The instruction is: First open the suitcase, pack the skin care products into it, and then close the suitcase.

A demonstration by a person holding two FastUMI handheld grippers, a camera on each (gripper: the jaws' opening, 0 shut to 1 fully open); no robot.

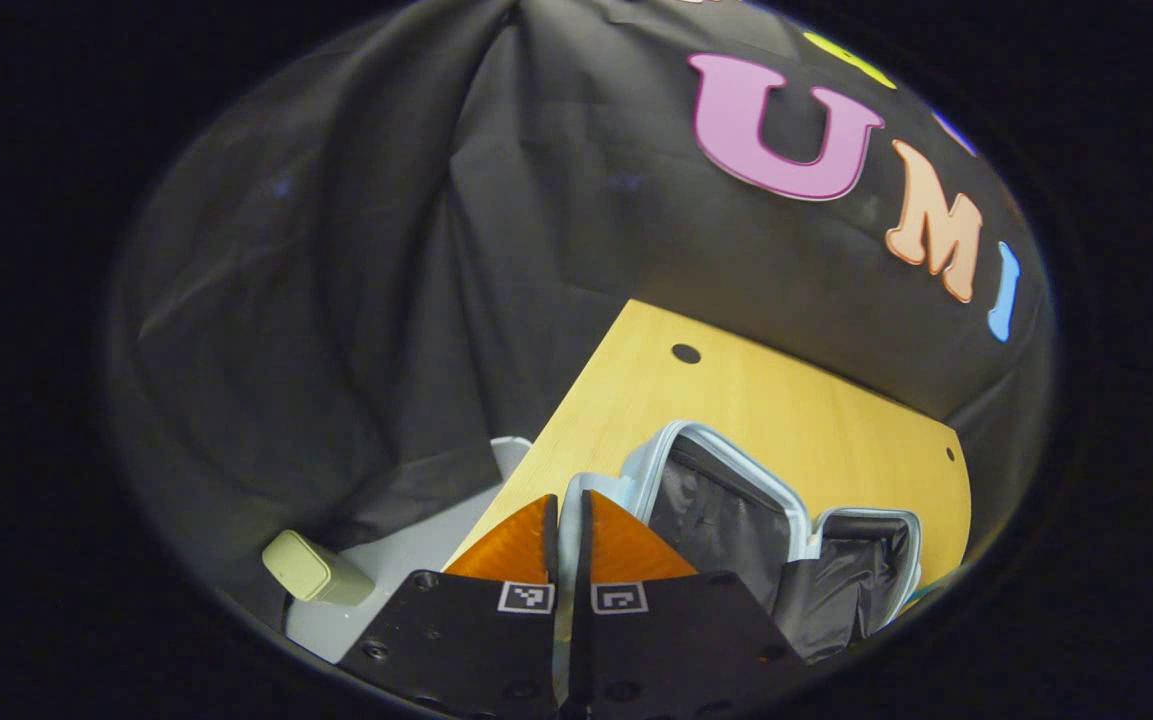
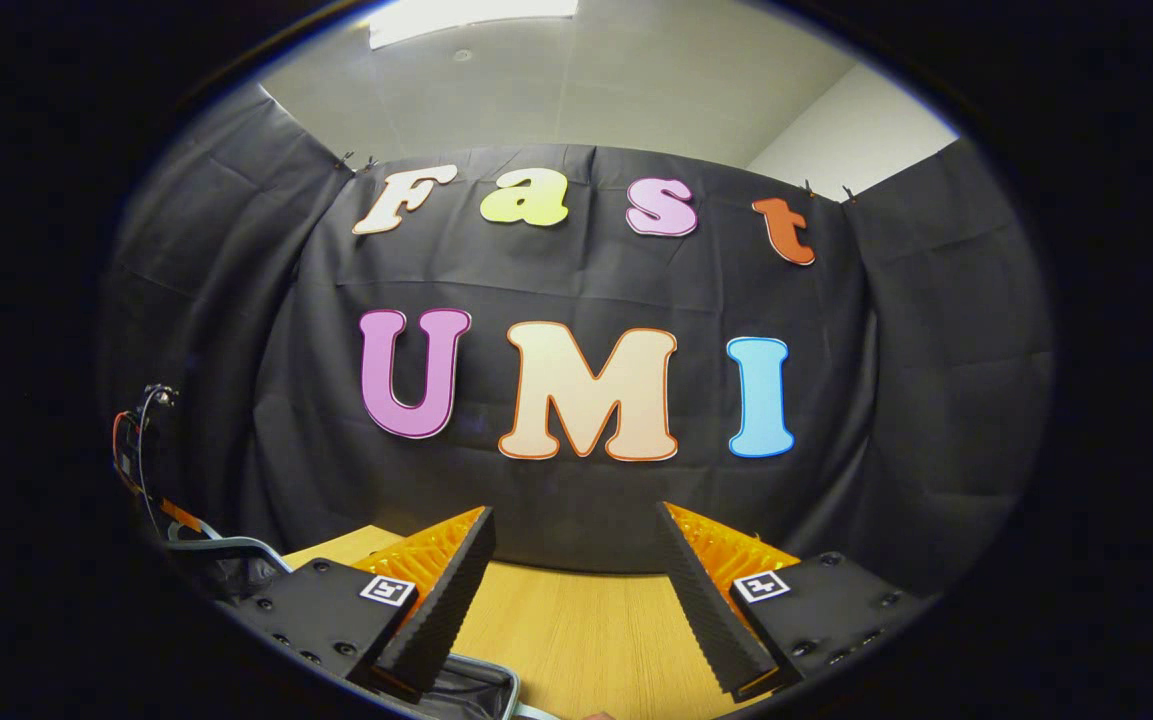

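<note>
Here, suitcase (image 1: pixel 726 500) open near table (image 1: pixel 816 420) edge

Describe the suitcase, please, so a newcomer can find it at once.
Start at the wooden table before the black cloth wall. The suitcase lies on it just beyond the left gripper, lid open. Its pale rim and dark lining set it apart.

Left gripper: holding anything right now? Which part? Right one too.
The left gripper is nearly closed on a pale edge, apparently the open suitcase rim; firm pinch cannot be confirmed. The right gripper is open above the table, holding nothing.
</note>
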